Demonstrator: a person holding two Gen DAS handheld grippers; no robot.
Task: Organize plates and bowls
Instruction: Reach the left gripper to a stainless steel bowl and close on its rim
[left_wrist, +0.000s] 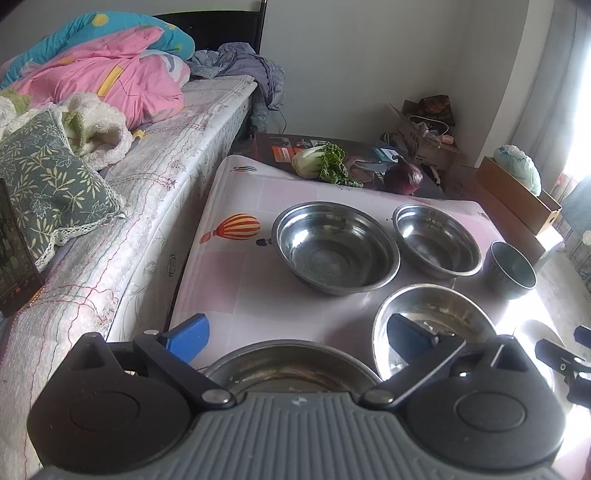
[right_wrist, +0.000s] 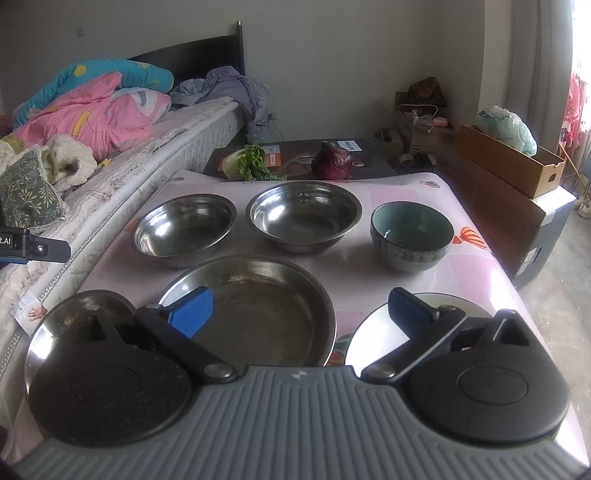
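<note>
On the pink tablecloth (right_wrist: 369, 192) stand two steel bowls (right_wrist: 183, 229) (right_wrist: 303, 218) and a ceramic bowl (right_wrist: 412, 234) with a teal inside. In front of them lie a wide shallow steel plate (right_wrist: 258, 314), a steel plate (right_wrist: 55, 325) at the left and a pale plate (right_wrist: 369, 332) at the right. My right gripper (right_wrist: 301, 312) is open above the wide plate, holding nothing. My left gripper (left_wrist: 299, 338) is open over the left steel plate (left_wrist: 288, 365), also holding nothing. The left wrist view shows the same bowls (left_wrist: 335, 246) (left_wrist: 437, 240) (left_wrist: 511, 268) and the wide plate (left_wrist: 432, 317).
A bok choy (right_wrist: 247, 160) and a red onion (right_wrist: 331, 160) lie on a dark box at the table's far edge. A bed (left_wrist: 129, 221) with bedding runs along the left side. Cardboard boxes (right_wrist: 509, 162) stand to the right.
</note>
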